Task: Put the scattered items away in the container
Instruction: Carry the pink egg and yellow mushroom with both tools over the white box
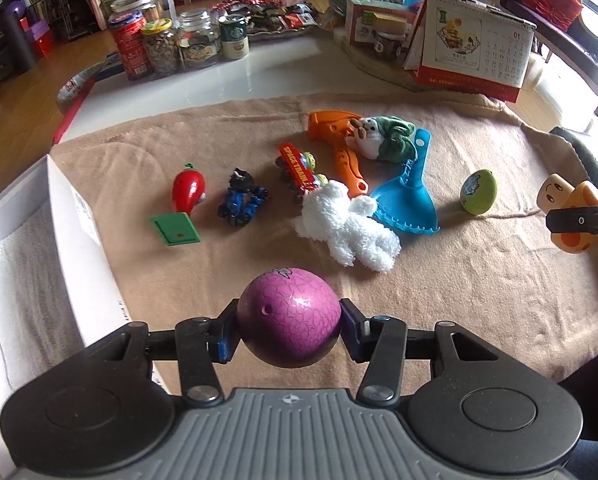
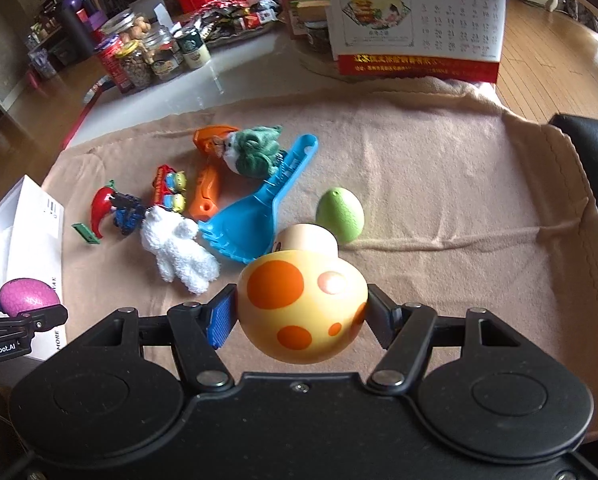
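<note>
My left gripper [image 1: 288, 322] is shut on a purple crackle-patterned egg [image 1: 289, 316], held above the tan blanket [image 1: 459, 288]. My right gripper [image 2: 301, 314] is shut on a yellow mushroom toy with orange spots [image 2: 301, 306]; that toy [image 1: 571, 216] also shows at the right edge of the left wrist view. The white box [image 1: 39, 248], lined with a white towel, lies at the left. Scattered on the blanket are a white plush [image 1: 349, 232], a blue scoop [image 1: 405, 200], a green egg [image 1: 479, 192], an orange toy [image 1: 341, 136], a green plush [image 1: 387, 138], a toy train [image 1: 299, 170], a blue vehicle [image 1: 241, 200] and a red chili toy [image 1: 187, 192].
Jars and tins [image 1: 171, 44] stand at the back left of the white table [image 1: 259, 76]. A desk calendar [image 1: 475, 48] and boxes stand at the back right. A black chair [image 2: 595, 152] is at the right edge. Wooden floor lies beyond the table.
</note>
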`<state>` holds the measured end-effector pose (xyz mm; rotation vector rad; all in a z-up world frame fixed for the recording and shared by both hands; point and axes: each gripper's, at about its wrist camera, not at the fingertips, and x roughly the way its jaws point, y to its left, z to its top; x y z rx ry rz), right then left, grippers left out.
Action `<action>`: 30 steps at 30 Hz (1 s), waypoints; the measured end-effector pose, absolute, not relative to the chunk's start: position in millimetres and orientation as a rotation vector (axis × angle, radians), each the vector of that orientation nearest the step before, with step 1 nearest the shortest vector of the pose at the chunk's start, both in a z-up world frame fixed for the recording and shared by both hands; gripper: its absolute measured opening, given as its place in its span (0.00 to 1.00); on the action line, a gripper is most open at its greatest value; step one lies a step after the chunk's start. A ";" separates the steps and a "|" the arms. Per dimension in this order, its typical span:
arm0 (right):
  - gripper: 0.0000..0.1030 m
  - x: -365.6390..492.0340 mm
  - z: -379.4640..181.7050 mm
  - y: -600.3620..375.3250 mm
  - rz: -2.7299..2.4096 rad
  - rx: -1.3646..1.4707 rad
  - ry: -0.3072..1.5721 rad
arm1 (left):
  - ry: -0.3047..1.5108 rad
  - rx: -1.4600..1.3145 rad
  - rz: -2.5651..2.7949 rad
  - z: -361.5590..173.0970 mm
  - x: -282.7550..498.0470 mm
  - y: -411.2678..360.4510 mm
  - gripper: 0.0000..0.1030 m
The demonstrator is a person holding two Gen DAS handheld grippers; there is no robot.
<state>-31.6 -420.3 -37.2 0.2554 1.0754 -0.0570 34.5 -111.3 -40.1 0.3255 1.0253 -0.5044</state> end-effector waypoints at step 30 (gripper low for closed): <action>0.62 50.9 4.5 -78.5 0.547 -0.017 1.109 | 1.068 0.157 -0.150 -41.6 65.9 113.2 0.50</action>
